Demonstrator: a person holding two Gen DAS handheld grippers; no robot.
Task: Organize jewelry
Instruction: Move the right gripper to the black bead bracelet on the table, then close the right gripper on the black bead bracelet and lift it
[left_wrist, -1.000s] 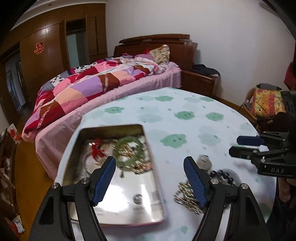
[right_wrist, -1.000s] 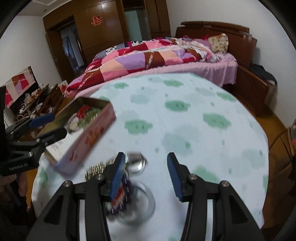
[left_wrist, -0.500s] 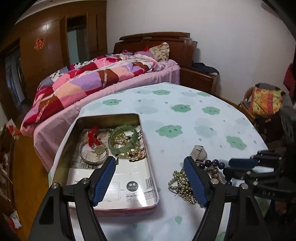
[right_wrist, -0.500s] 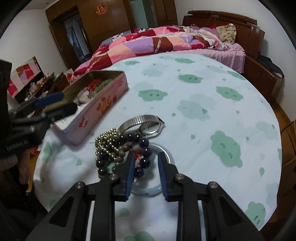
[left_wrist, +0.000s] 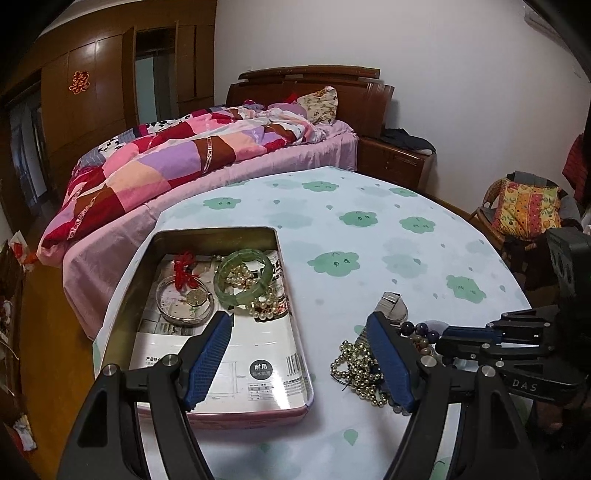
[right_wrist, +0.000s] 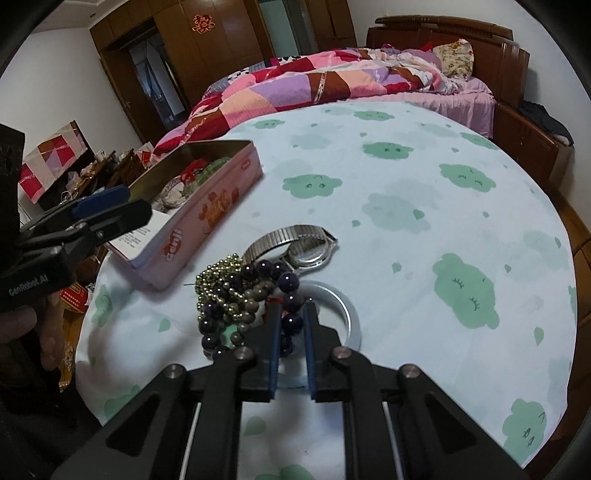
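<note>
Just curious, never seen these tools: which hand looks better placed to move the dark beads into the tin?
Probably the right. Its gripper is closing around the dark beads, while the left gripper hangs open over the tin, gripping nothing.

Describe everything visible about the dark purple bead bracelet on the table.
The dark purple bead bracelet is a loop of large, glossy round beads, dark violet mixed with a few grey-brown ones, with a small red bit near the fingers. It lies slumped on the cloud-print tablecloth, tangled against the gold bead chain, just in front of the metal-band watch and partly over a pale bangle. The right gripper is closing on its near beads, which sit between the blue pads.
</note>
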